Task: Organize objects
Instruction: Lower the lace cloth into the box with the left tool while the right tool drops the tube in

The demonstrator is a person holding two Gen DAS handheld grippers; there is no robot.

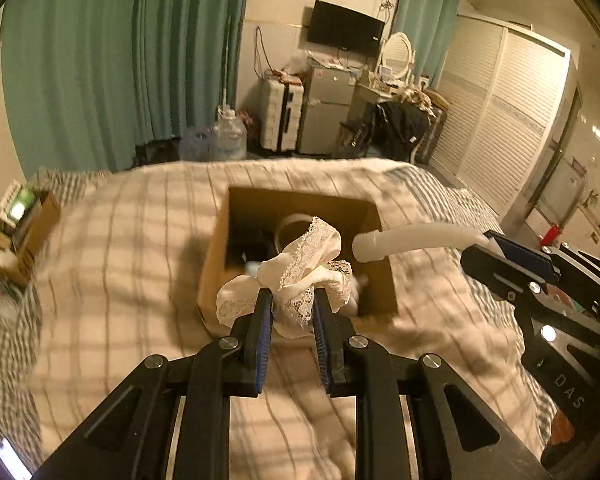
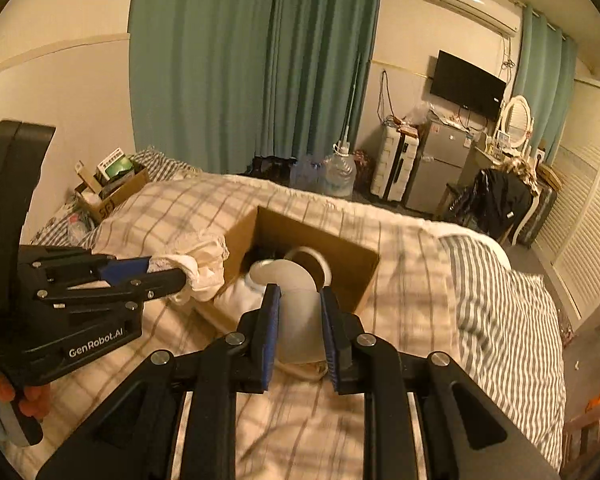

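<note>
Left wrist view first: my left claw is clamped tight on a bundle of cream lace fabric, held clear above the near edge of the open cardboard box on the bed. My right claw is pinched on a curved white plastic piece whose rounded end hangs over the same box. I judge this as the carrying step, both items in the air. Next I need to choose a spot for each and lower it gently; the limp lace may snag on the pads when let go.
</note>
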